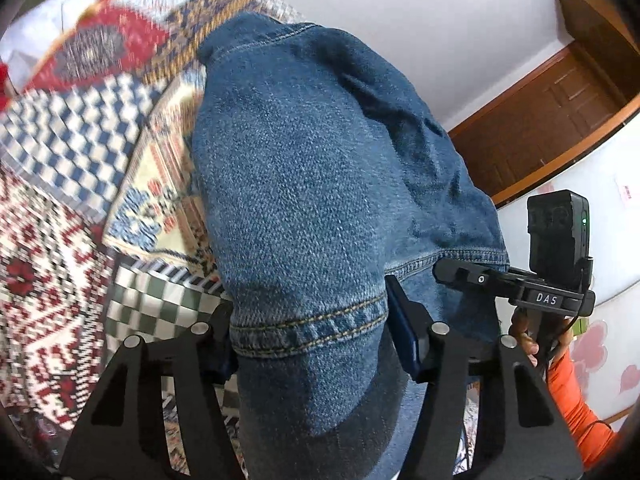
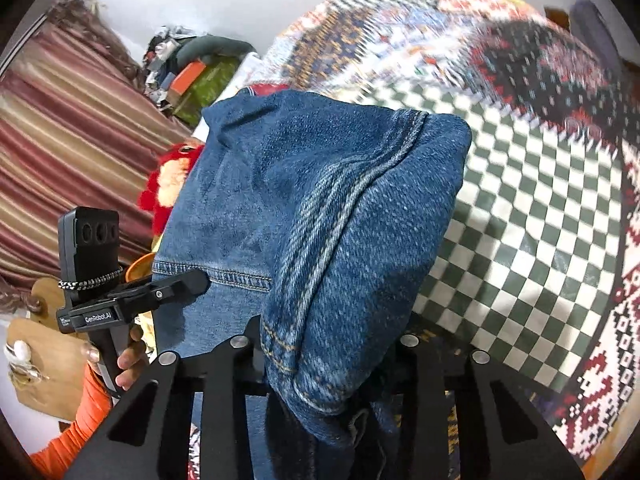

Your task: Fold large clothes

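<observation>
My left tool (image 1: 310,334) clamps the hem of the denim jacket (image 1: 316,168); my right tool (image 2: 326,354) clamps another edge, jacket lifted between them. Below, blurred patchwork quilt (image 2: 520,208). White wall (image 1: 400,0), brown wooden door (image 1: 552,120), striped curtain (image 2: 68,132) around.

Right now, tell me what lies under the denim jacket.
Beneath the lifted denim jacket, held by both grippers, the patchwork quilt shows its green-and-white checked patch. Whatever sits directly behind the hanging denim is covered.

Patchwork patterned bedspread (image 2: 520,200) below; brown wooden door (image 1: 552,120); striped curtain (image 2: 68,152); red plush toy (image 2: 168,184).
</observation>
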`<state>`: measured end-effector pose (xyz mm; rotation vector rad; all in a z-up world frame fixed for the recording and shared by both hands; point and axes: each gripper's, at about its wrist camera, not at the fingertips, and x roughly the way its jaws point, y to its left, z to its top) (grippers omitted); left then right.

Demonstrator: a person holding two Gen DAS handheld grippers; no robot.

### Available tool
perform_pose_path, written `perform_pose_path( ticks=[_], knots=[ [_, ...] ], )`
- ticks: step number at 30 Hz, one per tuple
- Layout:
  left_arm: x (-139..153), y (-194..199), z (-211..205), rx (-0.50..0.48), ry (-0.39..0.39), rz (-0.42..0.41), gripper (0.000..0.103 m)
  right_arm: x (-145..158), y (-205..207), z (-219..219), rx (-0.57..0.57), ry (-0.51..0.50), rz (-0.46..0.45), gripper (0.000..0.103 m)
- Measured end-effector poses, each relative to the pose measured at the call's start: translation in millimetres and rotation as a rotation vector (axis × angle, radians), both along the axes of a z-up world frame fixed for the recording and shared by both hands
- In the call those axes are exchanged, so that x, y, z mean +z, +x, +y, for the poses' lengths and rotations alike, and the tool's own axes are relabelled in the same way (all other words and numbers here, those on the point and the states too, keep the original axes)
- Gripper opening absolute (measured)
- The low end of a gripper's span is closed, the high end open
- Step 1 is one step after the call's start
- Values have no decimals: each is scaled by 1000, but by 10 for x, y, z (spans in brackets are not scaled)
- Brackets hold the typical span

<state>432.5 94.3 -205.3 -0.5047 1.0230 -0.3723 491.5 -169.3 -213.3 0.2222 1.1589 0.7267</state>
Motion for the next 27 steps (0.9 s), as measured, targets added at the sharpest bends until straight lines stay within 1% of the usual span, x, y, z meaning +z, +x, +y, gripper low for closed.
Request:
perform_pose_path(
  ticks=[3, 7, 9, 11, 12, 14, 18, 20, 22, 24, 27],
  knots=[
    [328, -158, 108, 11, 16, -69, 60, 288, -132, 122, 10, 10, -51, 31],
    [666, -389, 303, 34, 35, -138, 60, 641, -296, 284, 32, 31, -107, 31],
    [773, -501, 456, 46, 42, -159, 60, 815, -395, 468, 45, 31, -139, 31],
    [868, -632, 584, 65, 55, -178, 60, 928, -481, 610, 60, 30, -163, 31],
    [928, -692, 667, 73, 59, -183, 60, 966, -523, 698, 68, 30, -171, 31],
    [957, -816, 803, 87, 65, -186, 60, 1021, -596, 856, 81, 35, -170, 31],
    [971, -1053, 1028, 112, 73, -162, 60, 959, -712, 1176, 108, 26, -144, 31],
    [853, -1144, 1185, 124, 67, -127, 60, 865, -757, 1333, 122, 14, -121, 31],
    [707, -1186, 1292, 135, 62, -91, 60, 708, -781, 1490, 133, -2, -86, 31],
    [576, -1230, 1374, 148, 57, -56, 60, 541, -795, 1627, 139, -16, -51, 31],
    [269, -1245, 1514, 168, 46, 3, 60, 215, -758, 1836, 148, -46, 17, 31]
  ],
)
